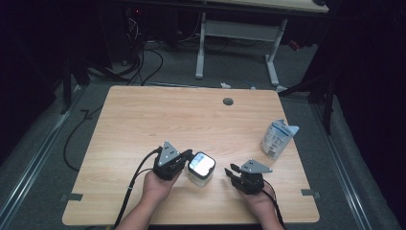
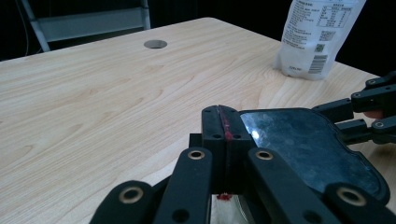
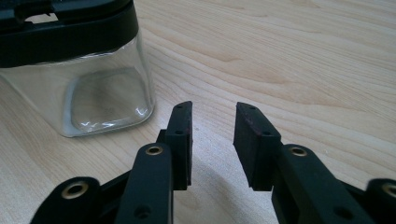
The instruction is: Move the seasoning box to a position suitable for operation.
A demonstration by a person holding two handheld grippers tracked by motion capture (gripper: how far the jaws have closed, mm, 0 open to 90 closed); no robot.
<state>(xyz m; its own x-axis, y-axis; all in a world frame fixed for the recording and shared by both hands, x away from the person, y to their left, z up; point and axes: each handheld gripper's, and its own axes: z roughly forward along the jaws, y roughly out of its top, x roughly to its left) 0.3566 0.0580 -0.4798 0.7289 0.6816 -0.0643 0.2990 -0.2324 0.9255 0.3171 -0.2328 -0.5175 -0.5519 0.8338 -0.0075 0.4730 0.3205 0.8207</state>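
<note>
A square clear glass jar [image 1: 200,175] with a black lid [image 1: 201,163] stands near the table's front edge. My left gripper [image 1: 188,154] is shut and its tips rest against the lid's left edge. In the left gripper view its pads meet [image 2: 224,114] beside the glossy lid top [image 2: 308,149], and I see nothing between them. My right gripper [image 1: 231,170] is open a little to the right of the jar, apart from it. The right gripper view has its jaws [image 3: 212,112] parted over bare wood, with the jar [image 3: 93,98] off to their left.
A white printed pouch [image 1: 277,138] stands upright at the table's right side, also in the left gripper view [image 2: 322,32]. A round cable hole [image 1: 228,101] lies near the far edge of the wooden table [image 1: 143,124]. Another desk's frame and cables stand beyond.
</note>
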